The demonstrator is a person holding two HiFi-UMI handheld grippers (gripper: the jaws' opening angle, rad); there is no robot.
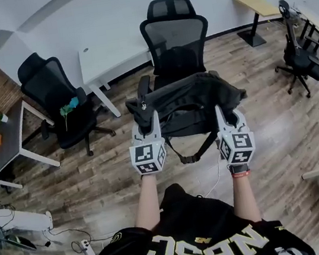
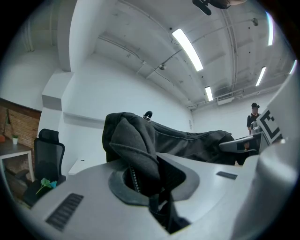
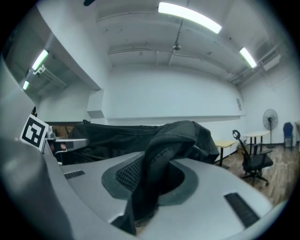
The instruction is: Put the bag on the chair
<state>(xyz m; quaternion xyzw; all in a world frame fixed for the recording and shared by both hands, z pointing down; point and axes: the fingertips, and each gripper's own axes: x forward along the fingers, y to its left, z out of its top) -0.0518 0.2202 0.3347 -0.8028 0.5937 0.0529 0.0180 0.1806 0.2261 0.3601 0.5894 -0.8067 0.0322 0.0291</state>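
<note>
**A:** Where do we have the bag?

**B:** We hold the black bag (image 1: 187, 103) up in the middle of the frame, clear of the wood floor (image 1: 96, 182) and stretched between our two claws. It hangs in front of the black mesh chair (image 1: 174, 28) at upper centre and hides the seat. We cannot tell whether it touches the chair.

**A:** And our left gripper?

**B:** Our left gripper (image 1: 149, 122) is at the bag's left end. Its jaws are nearly together, pinching a fold of black cloth with a zip running through it. In the left gripper view the fabric fills the gap between them.

**A:** The right one?

**B:** Our right gripper (image 1: 222, 115) does the same at the bag's right end, with its jaws squeezed on a thick fold of the same cloth. A strap loop (image 1: 192, 153) dangles below the bag, between our two marker cubes.

**A:** What else do we see around us?

**B:** We see a second black chair (image 1: 51, 90) at the left of the frame. A white desk (image 1: 109, 57) stands between it and the mesh chair.
</note>
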